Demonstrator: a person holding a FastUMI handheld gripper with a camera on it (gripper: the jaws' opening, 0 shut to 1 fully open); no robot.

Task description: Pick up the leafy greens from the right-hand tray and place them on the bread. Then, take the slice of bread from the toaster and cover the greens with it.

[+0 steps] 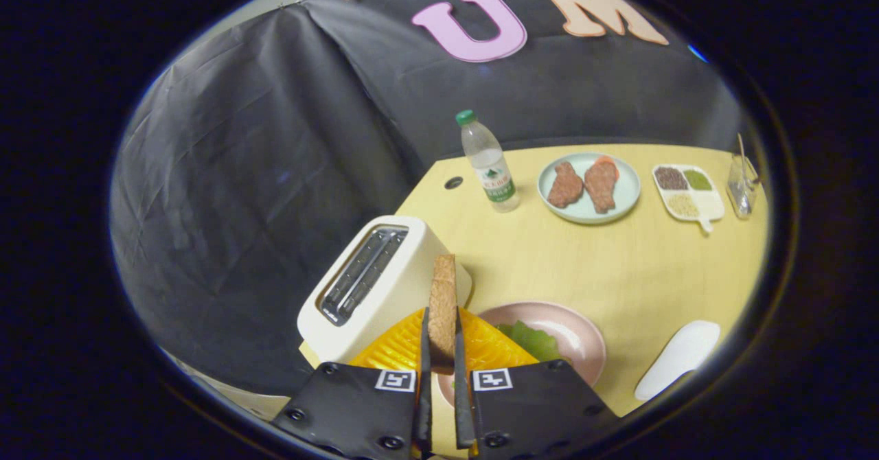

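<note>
Gripper [440, 340]: clenched on the slice of bread [443, 309], both fingers pressed against its flat faces, one on each side
Slice of bread: held upright on edge between the fingers, brown crust edge facing the camera, top end standing clear above the fingertips, in front of the toaster's right end
Toaster [374, 285]: cream-coloured, two-slot, just ahead and left of the fingers; dark slots [364, 274] seen from above, no bread showing in them
Pink plate [573, 333]: just ahead and right of the fingers, on the table beside the toaster; near side hidden by the right finger
Leafy greens [532, 340]: green leaf lying on the pink plate, its left part hidden behind the right finger; what lies under it cannot be made out
White tray [676, 357]: oblong, right of the pink plate, well apart from the fingers, nothing seen on it
Table [618, 268]: pale yellow wood top, a round hole [453, 182] near its far left corner
Water bottle [489, 165]: clear with green cap, upright, beyond the toaster toward the far edge
Pale green plate [621, 196]: right of the bottle, carrying two brown pieces of meat [584, 184]
Sectioned dish [689, 192]: white, right of the green plate, compartments with dark, green and pale contents
Glass [741, 185]: clear, at the far right corner, a thin stick leaning in it
</note>
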